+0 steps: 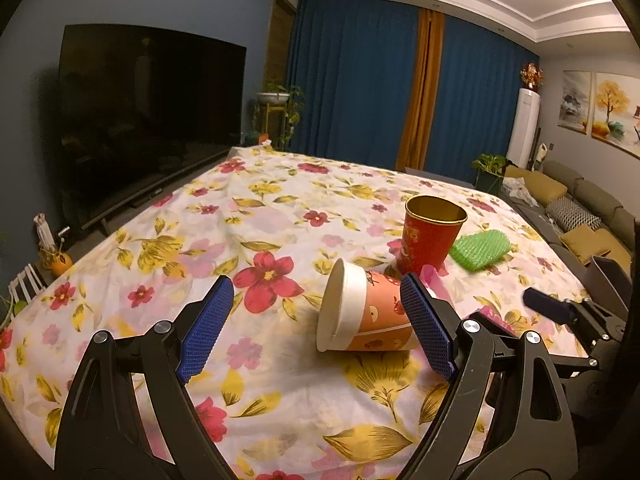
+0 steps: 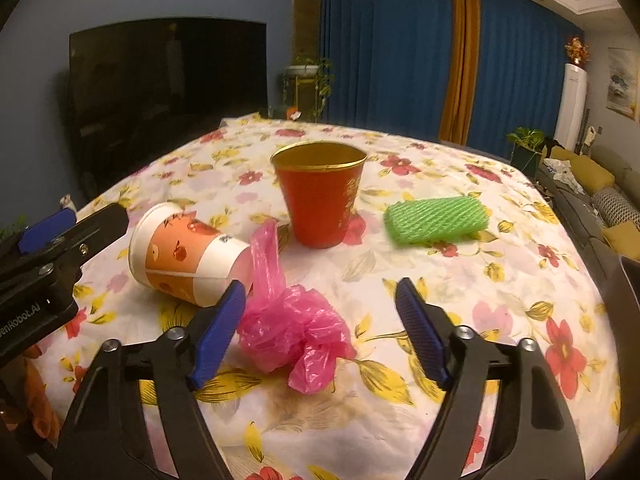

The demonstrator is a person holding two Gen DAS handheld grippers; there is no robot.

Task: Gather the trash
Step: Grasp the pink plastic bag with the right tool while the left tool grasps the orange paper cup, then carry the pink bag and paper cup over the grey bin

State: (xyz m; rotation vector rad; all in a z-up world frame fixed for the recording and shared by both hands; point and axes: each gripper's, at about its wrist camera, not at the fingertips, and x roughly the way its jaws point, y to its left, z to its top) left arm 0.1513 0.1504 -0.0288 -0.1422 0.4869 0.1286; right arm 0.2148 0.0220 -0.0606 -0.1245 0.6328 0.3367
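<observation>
I have both claws spread with nothing held. My left gripper (image 1: 316, 320) frames the tipped paper cup (image 1: 364, 312) lying on the floral tablecloth (image 1: 256, 216); my right gripper (image 2: 320, 328) brackets the crumpled pink bag (image 2: 292, 328). Beyond stand 1 red cup (image 2: 320, 196) and green foam netting (image 2: 436, 220).

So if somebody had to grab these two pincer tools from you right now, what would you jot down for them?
Left gripper: open, empty, the tipped paper cup lying between its fingers, untouched.
Right gripper: open, empty, jaws on either side of the crumpled pink plastic bag, not pressing it.
On the floral tablecloth: the red cup stands upright; the green foam net lies beside it.
Done: nothing collected yet.
Left: pick up the bag, tipped cup, red cup and net. No bin is in view.
</observation>
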